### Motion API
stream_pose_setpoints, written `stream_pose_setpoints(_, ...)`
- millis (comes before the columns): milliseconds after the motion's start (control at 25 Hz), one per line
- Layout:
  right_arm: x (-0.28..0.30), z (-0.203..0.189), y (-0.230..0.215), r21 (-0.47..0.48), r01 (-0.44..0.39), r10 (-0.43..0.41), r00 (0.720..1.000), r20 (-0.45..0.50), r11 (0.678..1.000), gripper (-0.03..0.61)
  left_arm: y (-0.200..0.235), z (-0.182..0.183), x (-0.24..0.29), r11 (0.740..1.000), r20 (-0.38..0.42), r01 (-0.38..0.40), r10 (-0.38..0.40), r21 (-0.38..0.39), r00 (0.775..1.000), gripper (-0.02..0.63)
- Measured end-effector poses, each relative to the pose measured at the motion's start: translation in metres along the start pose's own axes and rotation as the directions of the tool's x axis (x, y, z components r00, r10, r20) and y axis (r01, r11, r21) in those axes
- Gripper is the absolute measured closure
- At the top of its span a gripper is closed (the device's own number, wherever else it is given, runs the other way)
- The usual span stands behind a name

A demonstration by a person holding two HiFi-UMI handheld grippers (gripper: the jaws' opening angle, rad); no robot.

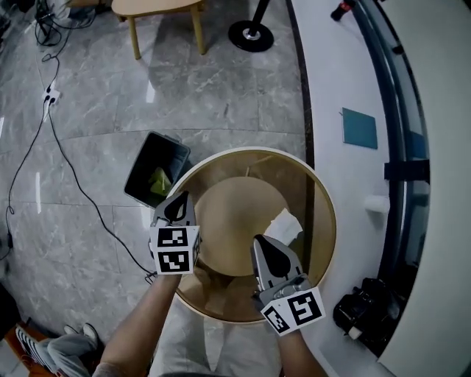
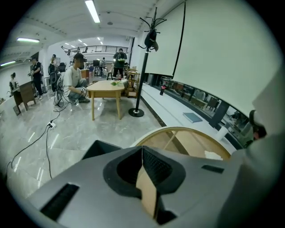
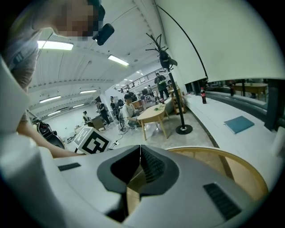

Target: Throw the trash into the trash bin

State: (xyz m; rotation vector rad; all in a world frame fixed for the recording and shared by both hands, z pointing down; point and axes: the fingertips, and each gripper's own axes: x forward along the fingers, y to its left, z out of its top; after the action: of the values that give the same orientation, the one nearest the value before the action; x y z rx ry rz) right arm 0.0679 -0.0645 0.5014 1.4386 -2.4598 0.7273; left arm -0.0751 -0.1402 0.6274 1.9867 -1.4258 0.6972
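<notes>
A crumpled white paper (image 1: 284, 224) lies on the round glass table (image 1: 324, 199) with a wooden rim, right of its centre. On the floor left of the table stands a black trash bin (image 1: 151, 163) with something green inside. My left gripper (image 1: 177, 209) hovers over the table's left rim, shut and empty. My right gripper (image 1: 269, 252) hangs over the table just below the paper, also shut with nothing in it. In the left gripper view the closed tips (image 2: 142, 148) point past the bin (image 2: 99, 146) and the paper (image 2: 213, 155). The right gripper view shows its tips (image 3: 140, 147) together.
A wooden side table (image 1: 158, 9) and a coat stand's black base (image 1: 250, 35) are on the far floor. A cable (image 1: 66, 166) runs across the tiles at left. A teal book (image 1: 359, 127) lies on the white ledge at right. Several people (image 2: 75, 82) are in the far room.
</notes>
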Motion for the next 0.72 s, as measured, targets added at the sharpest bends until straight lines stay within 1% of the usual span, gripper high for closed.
stream_pose_setpoints(120,-0.033,-0.002,-0.033,0.015,0.052,-0.052,0.999,0.009,0.999,0.558,-0.054,-0.004,0.009,0.998,-0.010,0.053,-0.052,0.031,0.999,0.594)
stream_pose_setpoints(240,-0.064,-0.004,-0.065,0.034,0.101,-0.102,0.995,0.022,0.994,0.558,-0.112,-0.006,0.018,0.991,-0.026,0.114,-0.112,0.071,0.993,0.592)
stream_pose_setpoints(440,-0.111,-0.011,-0.108,0.048,0.159,-0.160,0.987,0.024,0.986,0.558,-0.196,-0.016,0.026,0.974,-0.046,0.207,-0.204,0.086,0.978,0.592)
stream_pose_setpoints(600,-0.135,-0.010,-0.133,0.065,0.190,-0.193,0.980,0.039,0.980,0.558,-0.239,-0.019,0.028,0.961,-0.064,0.259,-0.254,0.097,0.965,0.592)
stream_pose_setpoints(720,-0.144,-0.010,-0.143,0.081,0.196,-0.201,0.978,0.050,0.977,0.558,-0.254,-0.024,0.030,0.956,-0.076,0.268,-0.261,0.115,0.962,0.591)
